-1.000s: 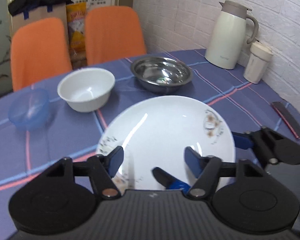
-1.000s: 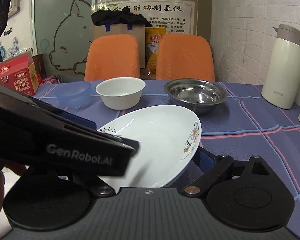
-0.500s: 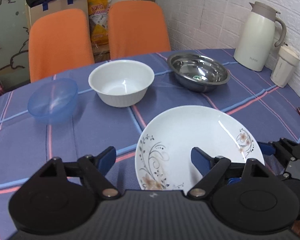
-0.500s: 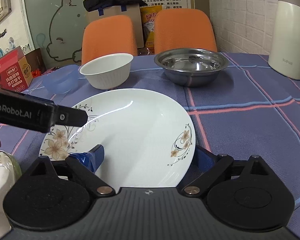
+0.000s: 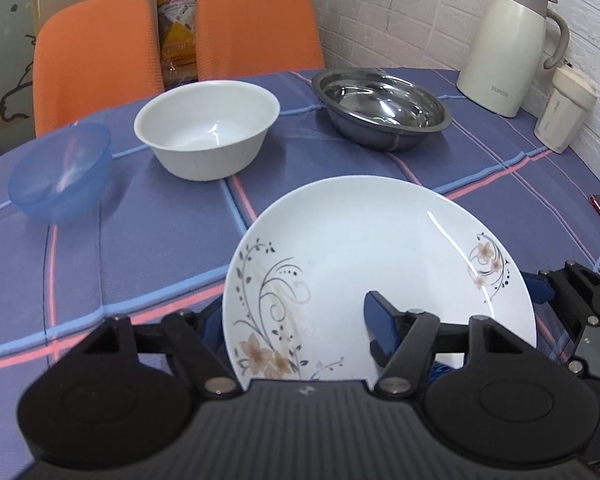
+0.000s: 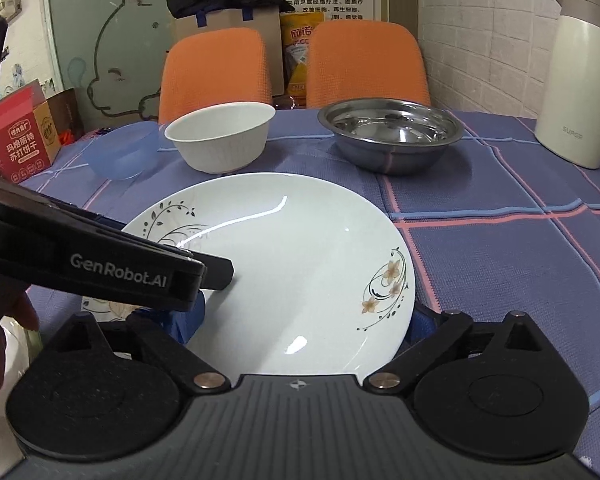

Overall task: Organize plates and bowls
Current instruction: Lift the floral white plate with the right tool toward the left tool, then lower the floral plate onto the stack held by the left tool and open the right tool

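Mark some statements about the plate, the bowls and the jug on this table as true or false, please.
1. The white bowl stands between the blue bowl and the steel bowl. True.
2. The steel bowl holds food. False: it is empty.
3. The plate bears a flower pattern. True.
4. The three bowls are stacked. False: each stands apart from the others.
5. The jug stands beside the blue bowl. False: it stands at the other end, by the brick wall past the steel bowl.
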Demonstrator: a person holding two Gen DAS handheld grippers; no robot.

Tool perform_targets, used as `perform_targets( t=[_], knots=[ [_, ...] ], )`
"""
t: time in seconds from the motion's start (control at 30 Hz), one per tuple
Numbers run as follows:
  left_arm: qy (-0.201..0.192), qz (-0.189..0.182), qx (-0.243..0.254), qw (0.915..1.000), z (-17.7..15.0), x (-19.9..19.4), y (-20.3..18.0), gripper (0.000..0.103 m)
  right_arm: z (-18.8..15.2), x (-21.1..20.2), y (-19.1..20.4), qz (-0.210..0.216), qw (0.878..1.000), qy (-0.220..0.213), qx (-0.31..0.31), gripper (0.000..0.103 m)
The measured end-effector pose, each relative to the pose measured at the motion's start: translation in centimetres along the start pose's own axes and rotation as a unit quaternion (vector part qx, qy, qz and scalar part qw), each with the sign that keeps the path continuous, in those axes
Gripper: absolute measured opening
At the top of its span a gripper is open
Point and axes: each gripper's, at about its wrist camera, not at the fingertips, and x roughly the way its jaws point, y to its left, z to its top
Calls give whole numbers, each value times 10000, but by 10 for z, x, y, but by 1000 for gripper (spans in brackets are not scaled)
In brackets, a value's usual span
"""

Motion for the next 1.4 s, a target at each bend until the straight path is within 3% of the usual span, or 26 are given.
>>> perform_targets(
  t=[0.2,0.43,0.83,0.93,1.13,1.4],
  knots=[
    [-77,-9,-26,10000,2,-10,-3,65,3,-12,-2,71,9998,-116,114,87],
    [-279,110,-81,9995,-6,-55,-2,65,7,-44,18,168,9993,-317,41,87],
    [-296,822,-641,9941,-100,-153,51,65,-30,-90,110,992,9946,-160,-277,87],
    [-276,896,-755,9927,-122,-161,60,65,-41,-93,128,1086,9932,-31,-412,87],
    [-330,702,-1095,9910,-143,-161,74,66,-53,-94,144,949,9921,-127,-813,87],
    [-581,662,-955,9915,-153,-163,75,70,-56,-97,145,911,9915,-144,-914,84]
  ],
)
